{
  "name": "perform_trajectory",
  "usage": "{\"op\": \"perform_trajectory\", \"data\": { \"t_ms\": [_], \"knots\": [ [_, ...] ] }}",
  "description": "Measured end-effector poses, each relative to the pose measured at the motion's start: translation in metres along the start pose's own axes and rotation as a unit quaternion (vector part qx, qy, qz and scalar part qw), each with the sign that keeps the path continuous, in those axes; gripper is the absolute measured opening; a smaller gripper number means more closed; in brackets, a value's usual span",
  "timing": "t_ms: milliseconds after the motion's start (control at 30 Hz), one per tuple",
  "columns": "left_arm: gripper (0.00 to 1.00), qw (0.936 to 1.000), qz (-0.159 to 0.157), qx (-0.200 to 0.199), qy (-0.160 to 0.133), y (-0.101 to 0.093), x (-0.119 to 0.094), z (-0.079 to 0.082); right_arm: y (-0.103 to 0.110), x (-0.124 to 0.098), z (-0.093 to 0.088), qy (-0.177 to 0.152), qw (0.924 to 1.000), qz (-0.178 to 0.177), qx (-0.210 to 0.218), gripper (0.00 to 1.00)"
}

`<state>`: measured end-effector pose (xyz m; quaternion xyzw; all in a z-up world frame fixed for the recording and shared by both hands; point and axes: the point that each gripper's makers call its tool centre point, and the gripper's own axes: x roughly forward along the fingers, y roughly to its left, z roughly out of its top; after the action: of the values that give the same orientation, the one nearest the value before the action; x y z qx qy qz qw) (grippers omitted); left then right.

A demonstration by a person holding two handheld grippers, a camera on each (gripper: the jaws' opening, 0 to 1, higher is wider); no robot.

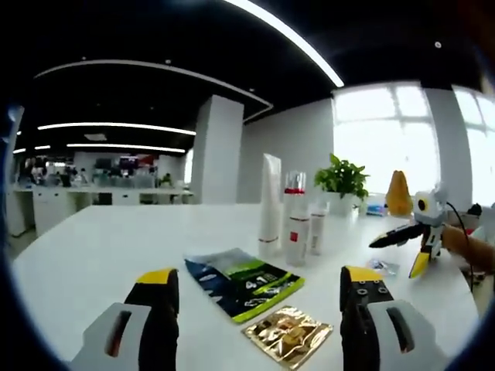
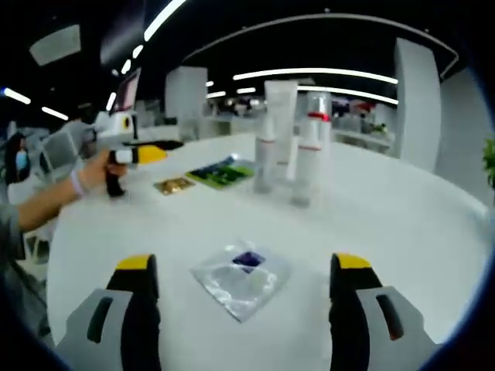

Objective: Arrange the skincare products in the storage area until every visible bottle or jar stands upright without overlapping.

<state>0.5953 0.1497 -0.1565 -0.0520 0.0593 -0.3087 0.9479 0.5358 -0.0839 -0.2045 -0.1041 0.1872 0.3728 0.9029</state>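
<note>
bottle labels [image 1: 293,232] too small to read, clear sachet [image 2: 240,280] blurred

A tall white tube [image 1: 269,205] stood upright on the worktop [image 1: 93,255], and just beside it stood a white bottle [image 1: 295,218] with a red band and a shorter bottle [image 1: 318,225]. A green-and-blue sachet [image 1: 244,281] and a gold sachet [image 1: 288,335] lay flat nearby. A clear sachet [image 2: 240,280] lay flat, well apart.
</note>
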Motion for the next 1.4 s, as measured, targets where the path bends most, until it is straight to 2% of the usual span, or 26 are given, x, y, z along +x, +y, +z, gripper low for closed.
{"op": "perform_trajectory", "data": {
  "t_ms": [167,333,533,700,833,967,1100,1400],
  "knots": [
    [0.85,1.0,0.0,-0.004,-0.002,0.001,0.0,0.001,0.0,0.006,-0.006,0.022,0.9997,0.001,-0.009,0.87],
    [0.84,1.0,0.0,-0.007,-0.002,0.002,0.0,0.001,-0.001,0.008,-0.004,0.017,0.9999,0.004,-0.001,0.84],
    [0.82,1.0,-0.002,-0.005,0.005,0.002,0.0,-0.001,-0.005,0.007,-0.002,0.016,0.9999,-0.001,0.002,0.71],
    [0.81,1.0,0.002,-0.008,0.006,0.003,-0.001,-0.002,-0.001,0.002,-0.001,0.01,0.9999,-0.008,-0.001,0.54],
    [0.8,0.9999,0.001,-0.013,0.005,0.002,-0.002,-0.002,-0.005,0.002,-0.001,0.012,0.9998,-0.016,0.006,0.51],
    [0.8,0.9999,0.001,-0.013,0.004,0.001,-0.002,-0.002,-0.005,-0.001,-0.002,0.012,0.9995,-0.029,0.009,0.37],
    [0.8,0.9999,0.002,-0.012,0.004,0.001,-0.003,-0.002,-0.007,-0.001,-0.001,0.013,0.9992,-0.036,0.009,0.28],
    [0.79,0.9999,0.002,-0.014,0.002,0.001,-0.003,-0.001,-0.014,0.002,-0.001,0.016,0.9982,-0.055,0.013,0.12]
  ]
}}
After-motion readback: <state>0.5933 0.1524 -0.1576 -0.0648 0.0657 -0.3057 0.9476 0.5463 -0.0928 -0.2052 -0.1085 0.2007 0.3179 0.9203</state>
